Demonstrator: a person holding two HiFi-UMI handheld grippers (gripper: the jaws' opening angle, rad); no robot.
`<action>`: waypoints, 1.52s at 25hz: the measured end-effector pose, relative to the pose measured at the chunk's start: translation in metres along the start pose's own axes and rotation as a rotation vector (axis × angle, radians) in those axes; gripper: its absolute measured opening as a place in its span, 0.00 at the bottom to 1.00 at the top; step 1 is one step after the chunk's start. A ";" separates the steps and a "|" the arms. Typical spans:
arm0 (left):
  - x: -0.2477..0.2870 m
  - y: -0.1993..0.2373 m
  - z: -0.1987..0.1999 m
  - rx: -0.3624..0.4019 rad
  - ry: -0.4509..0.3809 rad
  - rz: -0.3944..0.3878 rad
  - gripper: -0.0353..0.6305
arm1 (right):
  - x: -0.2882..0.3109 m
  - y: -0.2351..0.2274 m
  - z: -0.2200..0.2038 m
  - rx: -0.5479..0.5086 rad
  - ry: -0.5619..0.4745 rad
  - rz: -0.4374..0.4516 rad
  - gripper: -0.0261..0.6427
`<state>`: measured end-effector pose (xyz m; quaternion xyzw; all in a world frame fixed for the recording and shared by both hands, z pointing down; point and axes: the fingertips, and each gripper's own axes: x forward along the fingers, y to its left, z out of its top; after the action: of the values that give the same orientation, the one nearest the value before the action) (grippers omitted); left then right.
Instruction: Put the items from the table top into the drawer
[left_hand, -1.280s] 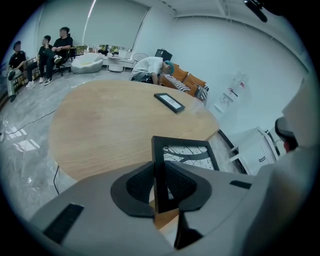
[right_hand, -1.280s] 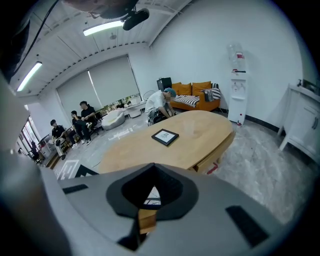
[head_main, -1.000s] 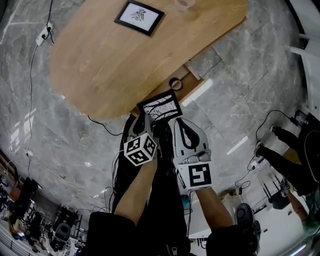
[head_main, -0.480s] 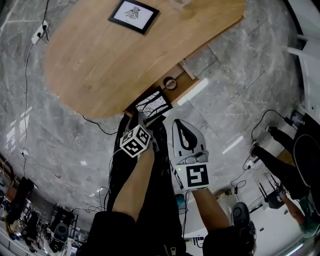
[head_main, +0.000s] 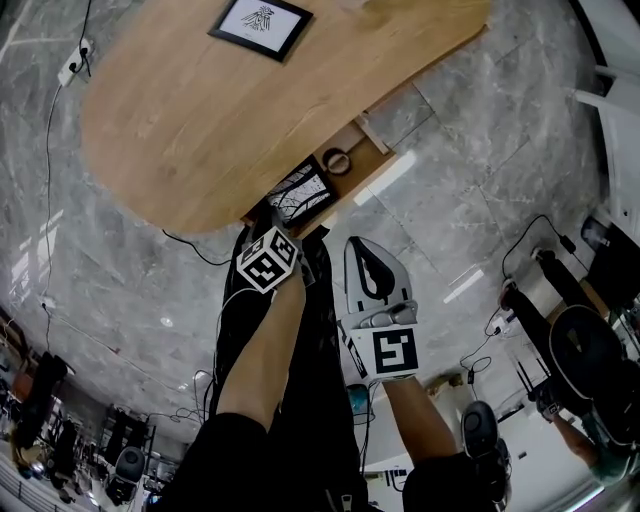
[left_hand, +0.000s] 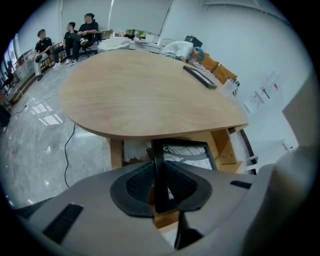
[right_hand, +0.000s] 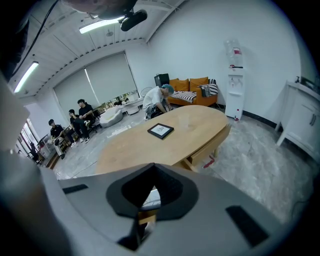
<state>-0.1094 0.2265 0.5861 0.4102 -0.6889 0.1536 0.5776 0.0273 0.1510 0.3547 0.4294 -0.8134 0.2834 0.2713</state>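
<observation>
Reaching forward and steeply down, the left gripper (head_main: 282, 218) has its jaws clamped on the near edge of a black picture frame (head_main: 303, 190). The left forearm runs straight up the middle of the head view, and the marker cube is tipped on a corner. That frame sits tilted at the open drawer (head_main: 378, 143), just under the desk (head_main: 230, 110) edge. Whether it rests on the drawer bottom, I cannot tell. A dark ring (head_main: 338, 161) lies in the drawer just beyond it. Over to the right gripper (head_main: 365, 250): it hangs back over the marble floor (head_main: 480, 150), beside the left one. It slants downward, with its jaws together at the tips and nothing between them. A second frame (head_main: 260, 25) lies flat on the desk at the far end.
</observation>
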 end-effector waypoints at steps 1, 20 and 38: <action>0.002 0.001 0.000 0.004 0.002 0.007 0.17 | 0.000 -0.001 -0.001 0.003 0.002 -0.001 0.05; -0.011 -0.028 -0.002 0.145 0.004 -0.090 0.19 | 0.002 0.010 -0.014 0.033 0.004 0.008 0.05; -0.064 -0.131 0.118 0.556 -0.253 -0.435 0.07 | 0.006 -0.009 -0.012 0.164 -0.050 -0.087 0.05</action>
<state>-0.0917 0.0896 0.4592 0.7038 -0.5835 0.1568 0.3737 0.0341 0.1513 0.3692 0.4921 -0.7745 0.3263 0.2270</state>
